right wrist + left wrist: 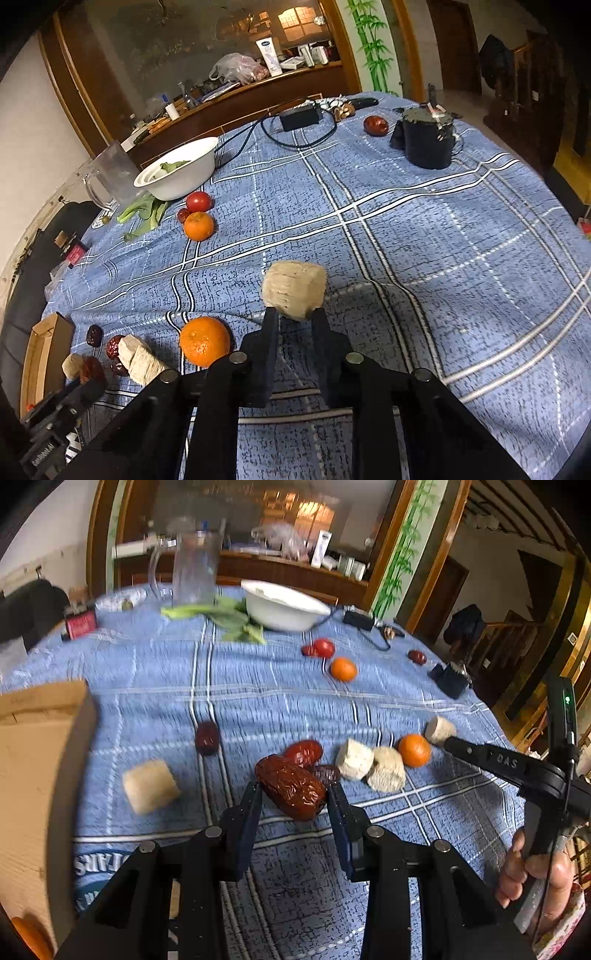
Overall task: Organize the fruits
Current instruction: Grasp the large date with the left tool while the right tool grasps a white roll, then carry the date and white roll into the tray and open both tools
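Observation:
My left gripper (293, 794) is shut on a wrinkled red date (290, 792) and holds it above the blue checked cloth (258, 686). More dates (303, 752) (207, 737), pale cut chunks (355, 758) (149, 785) and an orange (414, 750) lie just beyond it. My right gripper (293, 314) is shut on a pale chunk (294, 288), lifted over the cloth (406, 221). An orange (204, 340) lies left of it. The right gripper also shows at the right of the left wrist view (448, 743).
A cardboard box (35, 760) stands at the left table edge. A white bowl (282, 605), greens (229, 618), a glass jug (192, 566), a tomato (324, 648) and another orange (343, 669) sit far back. A black cup (426, 138) and power adapter (300, 116) stand at the far right.

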Demonstrator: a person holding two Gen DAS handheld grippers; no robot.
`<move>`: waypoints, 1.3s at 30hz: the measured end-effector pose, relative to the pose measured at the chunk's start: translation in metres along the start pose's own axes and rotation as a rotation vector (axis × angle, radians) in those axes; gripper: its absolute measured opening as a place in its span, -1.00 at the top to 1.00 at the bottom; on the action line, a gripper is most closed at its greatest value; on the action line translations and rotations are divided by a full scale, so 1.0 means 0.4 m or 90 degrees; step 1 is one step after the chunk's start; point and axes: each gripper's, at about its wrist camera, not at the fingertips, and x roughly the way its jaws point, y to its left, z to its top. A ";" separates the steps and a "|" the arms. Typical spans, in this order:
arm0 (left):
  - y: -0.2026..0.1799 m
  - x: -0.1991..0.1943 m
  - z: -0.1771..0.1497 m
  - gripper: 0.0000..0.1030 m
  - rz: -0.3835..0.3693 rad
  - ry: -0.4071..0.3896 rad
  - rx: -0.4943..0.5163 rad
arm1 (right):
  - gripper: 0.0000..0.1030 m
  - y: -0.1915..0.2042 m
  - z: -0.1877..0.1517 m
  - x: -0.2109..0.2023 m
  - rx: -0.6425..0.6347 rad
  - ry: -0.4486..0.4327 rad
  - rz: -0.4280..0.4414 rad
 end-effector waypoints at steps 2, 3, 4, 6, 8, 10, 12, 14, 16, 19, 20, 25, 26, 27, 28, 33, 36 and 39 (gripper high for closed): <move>0.000 -0.018 0.001 0.32 -0.003 -0.018 0.004 | 0.70 0.003 -0.005 -0.030 0.002 -0.012 0.006; -0.001 -0.025 0.001 0.32 -0.002 -0.024 0.005 | 0.70 0.003 -0.006 -0.044 0.003 -0.017 0.009; -0.001 -0.028 0.002 0.32 -0.003 -0.027 0.005 | 0.70 0.002 -0.010 -0.066 0.007 -0.024 0.015; 0.001 -0.034 0.003 0.32 -0.014 -0.029 -0.002 | 0.70 -0.002 -0.017 -0.092 0.009 -0.029 0.020; 0.003 -0.039 0.003 0.32 -0.020 -0.030 -0.007 | 0.70 -0.013 -0.023 -0.112 0.010 -0.033 0.015; 0.006 -0.040 0.005 0.32 -0.024 -0.030 -0.012 | 0.69 -0.023 -0.020 -0.113 0.011 -0.031 0.009; 0.007 -0.035 0.006 0.32 -0.026 -0.027 -0.016 | 0.69 -0.028 -0.005 -0.095 0.011 -0.022 0.005; 0.008 -0.035 0.004 0.32 -0.027 -0.024 -0.018 | 0.50 -0.028 0.020 -0.067 0.019 -0.005 0.006; 0.011 -0.031 0.004 0.32 -0.029 -0.019 -0.021 | -0.15 -0.025 0.045 -0.035 0.028 0.008 0.009; 0.014 -0.025 0.004 0.32 -0.032 -0.013 -0.025 | -0.22 -0.014 0.071 0.013 0.031 0.018 -0.009; 0.014 -0.023 0.004 0.32 -0.033 -0.010 -0.027 | -0.22 -0.008 0.075 0.031 0.025 0.027 -0.013; 0.017 -0.019 0.005 0.32 -0.038 -0.006 -0.031 | 0.24 0.001 0.069 0.067 0.015 0.052 -0.020; 0.019 -0.020 0.005 0.32 -0.037 -0.007 -0.032 | 0.24 0.005 0.066 0.060 0.013 0.052 -0.032; 0.021 -0.021 0.005 0.32 -0.038 -0.007 -0.035 | 0.25 0.010 0.063 0.048 0.006 0.046 -0.042; 0.023 -0.021 0.005 0.32 -0.037 -0.007 -0.036 | 0.26 0.018 0.059 0.030 -0.004 0.039 -0.037; 0.036 -0.034 0.004 0.32 -0.033 -0.018 -0.052 | 0.25 0.045 0.036 -0.091 -0.040 0.016 -0.013; 0.047 -0.050 0.003 0.32 -0.041 -0.028 -0.072 | 0.25 0.065 0.019 -0.164 -0.060 0.006 0.000; 0.055 -0.077 -0.004 0.32 -0.054 -0.043 -0.087 | 0.25 0.095 0.006 -0.235 -0.076 -0.002 0.012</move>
